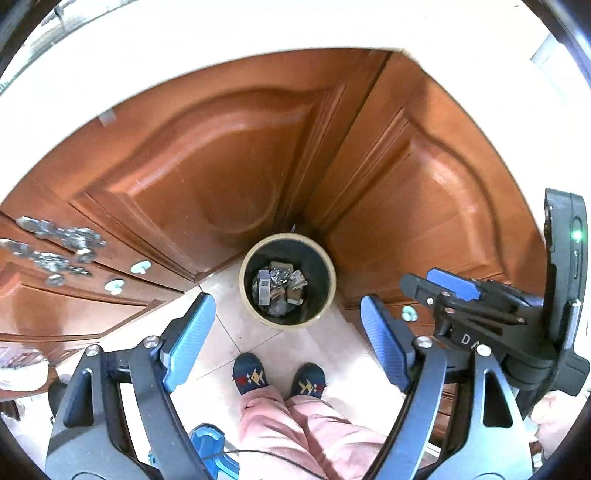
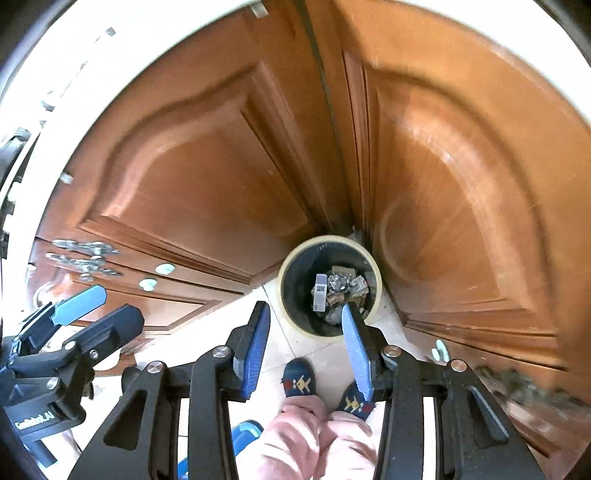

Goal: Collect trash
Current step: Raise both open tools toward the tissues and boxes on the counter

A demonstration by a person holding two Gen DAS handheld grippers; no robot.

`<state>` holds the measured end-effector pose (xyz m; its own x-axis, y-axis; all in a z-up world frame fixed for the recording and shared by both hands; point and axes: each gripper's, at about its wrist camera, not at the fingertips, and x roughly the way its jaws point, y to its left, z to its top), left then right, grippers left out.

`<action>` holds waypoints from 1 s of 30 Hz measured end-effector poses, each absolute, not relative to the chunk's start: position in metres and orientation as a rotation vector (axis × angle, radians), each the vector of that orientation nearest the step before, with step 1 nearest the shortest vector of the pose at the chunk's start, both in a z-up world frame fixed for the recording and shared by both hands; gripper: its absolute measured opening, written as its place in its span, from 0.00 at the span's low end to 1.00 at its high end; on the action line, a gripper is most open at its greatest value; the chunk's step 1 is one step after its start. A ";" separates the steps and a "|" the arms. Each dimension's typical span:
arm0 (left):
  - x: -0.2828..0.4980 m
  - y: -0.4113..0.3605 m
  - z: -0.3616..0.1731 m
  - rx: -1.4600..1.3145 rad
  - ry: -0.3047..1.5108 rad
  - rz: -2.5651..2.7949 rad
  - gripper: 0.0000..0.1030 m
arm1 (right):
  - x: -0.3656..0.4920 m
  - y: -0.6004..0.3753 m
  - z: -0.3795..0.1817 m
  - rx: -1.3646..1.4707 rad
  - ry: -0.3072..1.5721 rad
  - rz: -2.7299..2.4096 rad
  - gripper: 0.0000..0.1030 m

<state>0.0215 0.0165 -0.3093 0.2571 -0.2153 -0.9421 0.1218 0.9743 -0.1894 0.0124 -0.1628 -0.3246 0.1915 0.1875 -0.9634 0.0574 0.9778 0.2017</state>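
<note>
A round trash bin (image 1: pixel 248 295) with a cream rim and dark inside stands on the floor in the cabinet corner. It holds crumpled trash (image 1: pixel 279 291), with a white packet among it. It also shows in the right wrist view (image 2: pixel 291 295) with the trash (image 2: pixel 338 291) inside. My left gripper (image 1: pixel 288 332) is open and empty, held high above the bin. My right gripper (image 2: pixel 304 332) is open and empty, also high above the bin. Each gripper shows at the edge of the other's view: the right (image 1: pixel 436 282), the left (image 2: pixel 99 306).
Brown wooden cabinet doors (image 1: pixel 207 155) meet in a corner behind the bin. Drawers with round knobs (image 1: pixel 140 266) are at the left. A white countertop (image 1: pixel 221 33) runs above. The person's feet in dark slippers (image 1: pixel 249 374) stand on the tiled floor (image 1: pixel 229 291).
</note>
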 end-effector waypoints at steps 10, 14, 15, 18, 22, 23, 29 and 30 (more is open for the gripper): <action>0.001 0.020 -0.213 -0.047 1.228 -0.212 0.77 | 0.003 -0.167 -0.224 0.174 1.313 0.123 0.40; -0.002 0.021 -0.182 -0.042 1.182 -0.195 0.77 | 0.001 -0.171 -0.194 0.158 1.268 0.147 0.40; -0.002 0.020 -0.176 -0.041 1.172 -0.191 0.77 | 0.001 -0.172 -0.186 0.153 1.253 0.151 0.40; 0.000 0.017 -0.156 -0.036 1.143 -0.182 0.77 | 0.003 -0.174 -0.157 0.140 1.199 0.160 0.40; 0.005 0.012 -0.126 -0.014 1.085 -0.170 0.77 | 0.008 -0.182 -0.121 0.144 1.129 0.172 0.40; 0.007 0.010 -0.116 -0.013 1.064 -0.168 0.77 | 0.010 -0.182 -0.115 0.144 1.115 0.172 0.40; 0.020 0.003 -0.068 -0.006 0.977 -0.157 0.77 | 0.022 -0.193 -0.067 0.147 1.031 0.181 0.40; 0.025 0.002 -0.060 -0.001 0.967 -0.154 0.77 | 0.026 -0.194 -0.058 0.145 1.015 0.183 0.40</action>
